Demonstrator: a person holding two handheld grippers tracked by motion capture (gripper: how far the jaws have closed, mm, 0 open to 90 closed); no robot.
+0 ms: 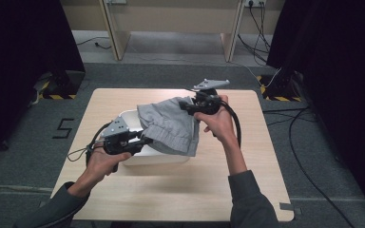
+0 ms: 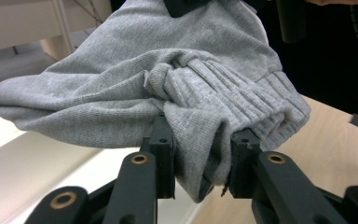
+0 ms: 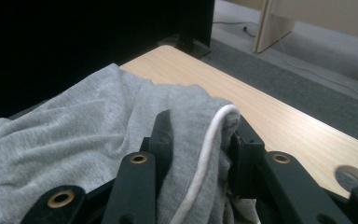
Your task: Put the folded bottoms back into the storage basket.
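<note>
Where my own forearms come in at the bottom of the high view, I start with the left gripper (image 1: 145, 140), held low over the near left part of the table (image 1: 247, 190). Its jaws are clamped on a bunched fold of the grey garment (image 1: 171, 126). The left gripper view gives me what the overhead cannot: the fold between the pads is the ribbed knit band (image 2: 242, 100) of the garment, squeezed tight and twisted, with plain jersey cloth draping off to the left above the pale rim of the white tub (image 2: 23, 163). From above I see that tub (image 1: 157, 156) sitting on the table under the cloth, its near wall just beside my left hand (image 1: 105, 161).

Farther out, the garment hangs in the air between the two grippers, stretched from lower left to upper right, clear of the tabletop and partly covering the tub.

At the far end, the right gripper (image 1: 186, 106) is held higher, its grey plate (image 1: 211, 84) on top and its cable (image 1: 235, 124) looping down past my right hand (image 1: 217, 121). Its jaws are closed on the opposite edge of the garment. The right gripper view adds a detail hidden from above: a white cord (image 3: 204, 156) running through the cloth pinched between the pads, with the far corner of the table beyond it.

Past the table I see grey floor (image 1: 180, 73), a wooden bench (image 1: 171, 21) and loose black cables (image 1: 261, 33).
</note>
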